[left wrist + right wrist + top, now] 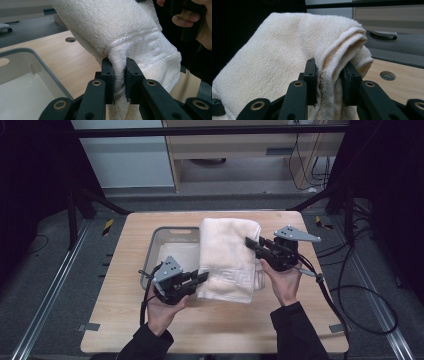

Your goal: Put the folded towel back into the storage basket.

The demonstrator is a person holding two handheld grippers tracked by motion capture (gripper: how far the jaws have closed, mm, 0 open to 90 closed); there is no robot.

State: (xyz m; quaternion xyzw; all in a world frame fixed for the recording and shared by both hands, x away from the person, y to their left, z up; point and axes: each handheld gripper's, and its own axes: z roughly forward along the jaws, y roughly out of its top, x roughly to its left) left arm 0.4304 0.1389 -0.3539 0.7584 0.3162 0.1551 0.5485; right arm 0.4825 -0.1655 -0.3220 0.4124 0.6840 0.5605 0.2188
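A folded cream towel [230, 257] hangs between both grippers above the wooden table [215, 325]. My left gripper [202, 277] is shut on the towel's near left edge; its own view has the cloth [130, 32] pinched between the two black jaws at the gripper [119, 65]. My right gripper [248, 241] is shut on the towel's right side. In the right gripper view, several folded layers of towel [287, 50] are squeezed between the jaws of the gripper [329, 67].
A grey bin [167, 240] sits on the table to the left, partly under the towel, with something white lying inside [22, 95]. Round holes [387, 75] dot the tabletop. Cables [350, 295] trail off the table's right edge.
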